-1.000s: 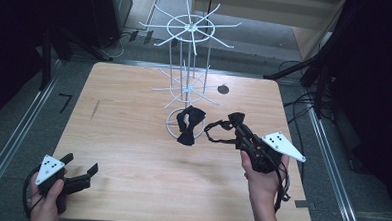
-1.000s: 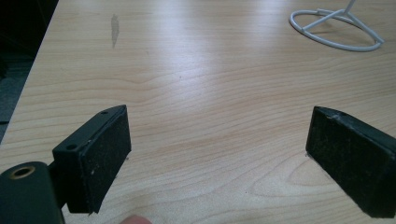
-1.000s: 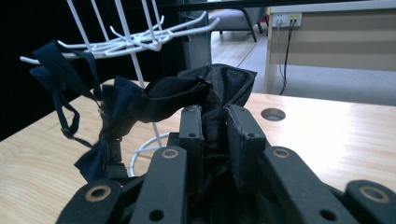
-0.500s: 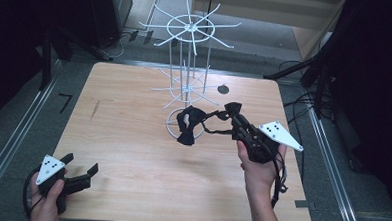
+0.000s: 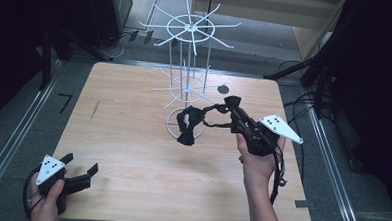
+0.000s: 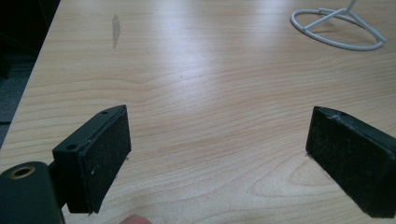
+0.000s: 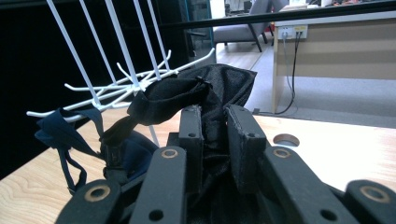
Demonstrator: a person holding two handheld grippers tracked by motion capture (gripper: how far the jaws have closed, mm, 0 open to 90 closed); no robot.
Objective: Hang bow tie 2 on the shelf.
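Bow ties [image 5: 191, 125] on straps are seen in the high view lifted beside the wire rack [image 5: 186, 80], none yet hung; the right gripper [image 5: 236, 115] is raised toward it. Left gripper [image 6: 219, 149] jaws are held wide apart, empty, low over the worktop [image 6: 210, 84]. Right jaws are clamped on black fabric before the rack's hooks.

A white wire rack [image 5: 188, 80] stands at the far middle of the wooden table [image 5: 127, 152], its spokes fanning out at two heights and its ring base [image 6: 338, 29] on the wood. Black bow ties [image 5: 196, 123] drape just beside the base. Bare tabletop stretches wide between the rack and the near edge.
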